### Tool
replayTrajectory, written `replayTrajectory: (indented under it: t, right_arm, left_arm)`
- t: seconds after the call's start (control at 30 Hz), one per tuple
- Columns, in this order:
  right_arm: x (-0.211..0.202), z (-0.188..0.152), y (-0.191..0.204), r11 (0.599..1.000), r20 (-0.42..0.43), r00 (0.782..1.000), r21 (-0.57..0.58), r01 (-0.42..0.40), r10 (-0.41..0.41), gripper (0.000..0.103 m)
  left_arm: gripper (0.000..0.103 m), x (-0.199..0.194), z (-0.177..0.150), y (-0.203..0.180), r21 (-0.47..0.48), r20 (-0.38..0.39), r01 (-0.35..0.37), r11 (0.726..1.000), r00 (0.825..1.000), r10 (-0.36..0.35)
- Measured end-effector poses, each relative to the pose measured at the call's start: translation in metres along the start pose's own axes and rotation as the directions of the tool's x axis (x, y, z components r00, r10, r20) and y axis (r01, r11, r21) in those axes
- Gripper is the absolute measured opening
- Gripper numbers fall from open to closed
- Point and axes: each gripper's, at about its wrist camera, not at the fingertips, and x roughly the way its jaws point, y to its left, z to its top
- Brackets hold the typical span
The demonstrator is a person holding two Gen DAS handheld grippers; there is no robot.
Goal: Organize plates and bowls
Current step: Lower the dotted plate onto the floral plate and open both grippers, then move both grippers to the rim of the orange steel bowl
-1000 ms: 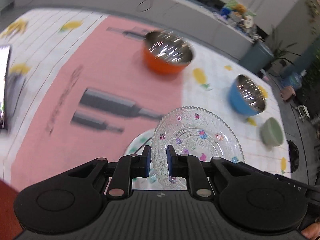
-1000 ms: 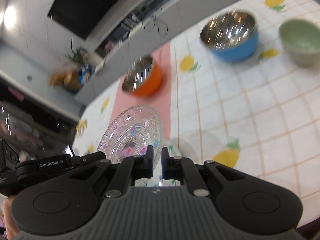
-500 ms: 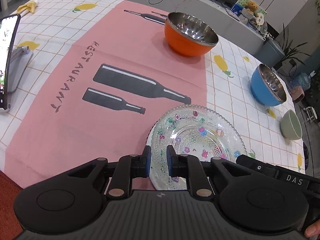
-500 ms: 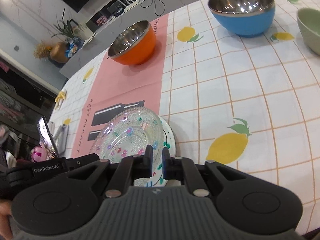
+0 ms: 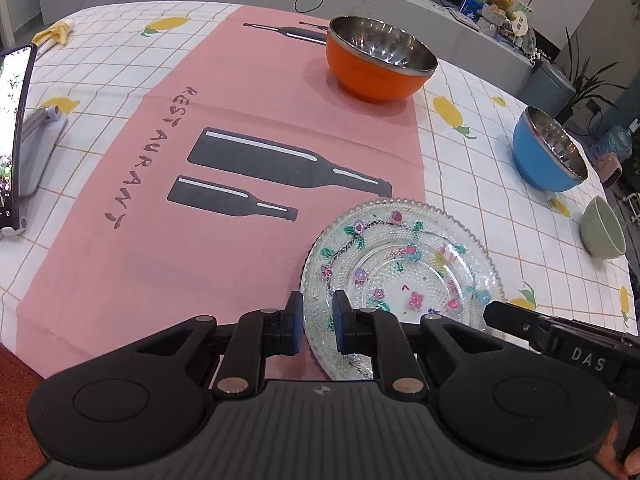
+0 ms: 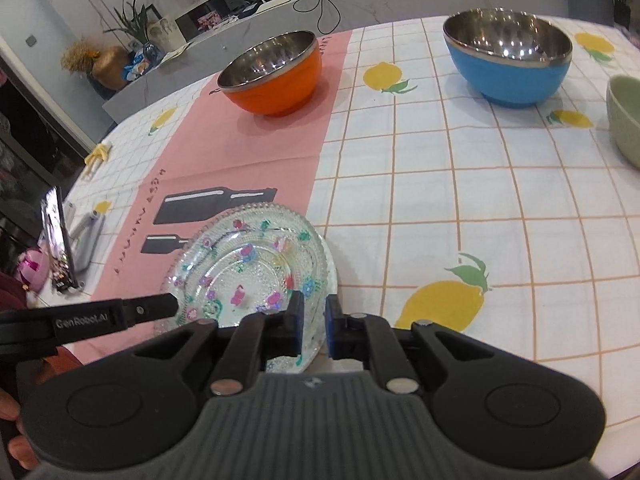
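Both hand-held grippers, left (image 5: 316, 322) and right (image 6: 311, 326), pinch the glass plate's (image 5: 404, 276) opposite rims.

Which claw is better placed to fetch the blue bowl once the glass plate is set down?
Probably the right claw. Both it and the left claw grip the glass plate, but the blue bowl stands on the right claw's side, while the left claw would have to cross the plate.

The green bowl (image 6: 626, 120) was cut off by the right wrist view's edge. A phone (image 5: 14, 136) ran off the left wrist view's left edge. The glass plate (image 5: 400, 276) hid nearly all of whatever lay beneath it; only a pale sliver showed.
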Motion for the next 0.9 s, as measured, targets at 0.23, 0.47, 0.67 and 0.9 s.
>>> replayTrajectory:
  t: [0.23, 0.47, 0.67, 0.9]
  right_arm:
    - [-0.002, -0.003, 0.0, 1.0, 0.02, 1.0, -0.01, 0.012, -0.012, 0.012]
    - [-0.013, -0.004, -0.009, 0.999, 0.045, 0.999, 0.039, 0.018, -0.019, 0.029]
    - [-0.031, 0.004, -0.01, 0.998, 0.093, 0.995, 0.063, 0.018, -0.024, 0.035]
    - [-0.043, 0.039, 0.001, 0.998, 0.14, 0.989, 0.042, 0.047, -0.052, 0.04]
  left_arm:
    - [0.017, -0.006, 0.0, 0.005, -0.037, 0.028, 0.023, 0.999, 0.999, -0.022]
    - [0.028, -0.025, 0.0, 0.002, -0.012, 0.133, 0.033, 0.999, 0.991, -0.031]
    - [0.033, -0.038, 0.009, -0.004, 0.015, 0.168, 0.055, 0.998, 0.984, -0.057]
    - [0.035, -0.044, 0.043, -0.013, 0.023, 0.186, 0.089, 0.996, 0.978, -0.092]
